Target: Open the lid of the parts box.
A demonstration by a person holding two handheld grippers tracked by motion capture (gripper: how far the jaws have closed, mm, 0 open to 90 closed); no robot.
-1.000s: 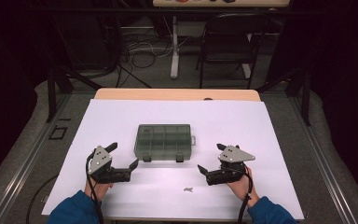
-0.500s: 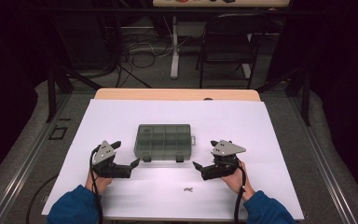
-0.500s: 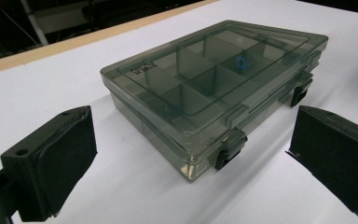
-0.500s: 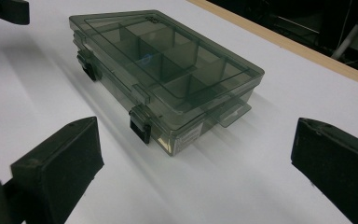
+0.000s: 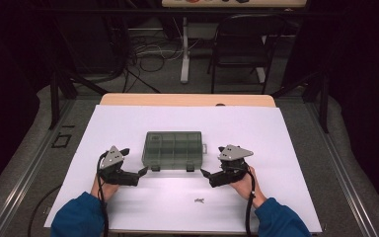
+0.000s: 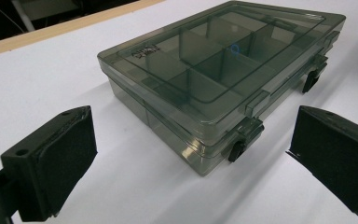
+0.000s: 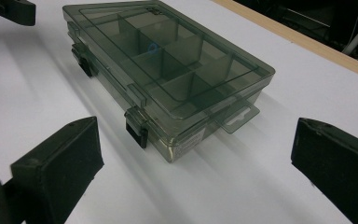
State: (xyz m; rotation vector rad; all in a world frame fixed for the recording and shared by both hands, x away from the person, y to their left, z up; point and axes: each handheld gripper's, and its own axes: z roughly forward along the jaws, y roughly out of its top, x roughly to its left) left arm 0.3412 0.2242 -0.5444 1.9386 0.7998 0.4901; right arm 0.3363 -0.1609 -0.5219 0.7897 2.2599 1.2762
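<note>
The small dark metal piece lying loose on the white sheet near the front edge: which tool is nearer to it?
Right. The right tool sits just above and slightly right of the small dark metal piece; the left tool is farther off to its upper left.

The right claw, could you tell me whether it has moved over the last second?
Yes. The right claw has shifted left, closer to the compartment box, which has stayed put on the white sheet.

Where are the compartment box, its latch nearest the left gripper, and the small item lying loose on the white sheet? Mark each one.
Compartment box [image 5: 173,147], high view, middle of its clear lid.
Latch [image 6: 245,135], left gripper view, on the dark clasp at the box's front edge.
Small loose item [image 5: 199,200], high view, its middle.
</note>
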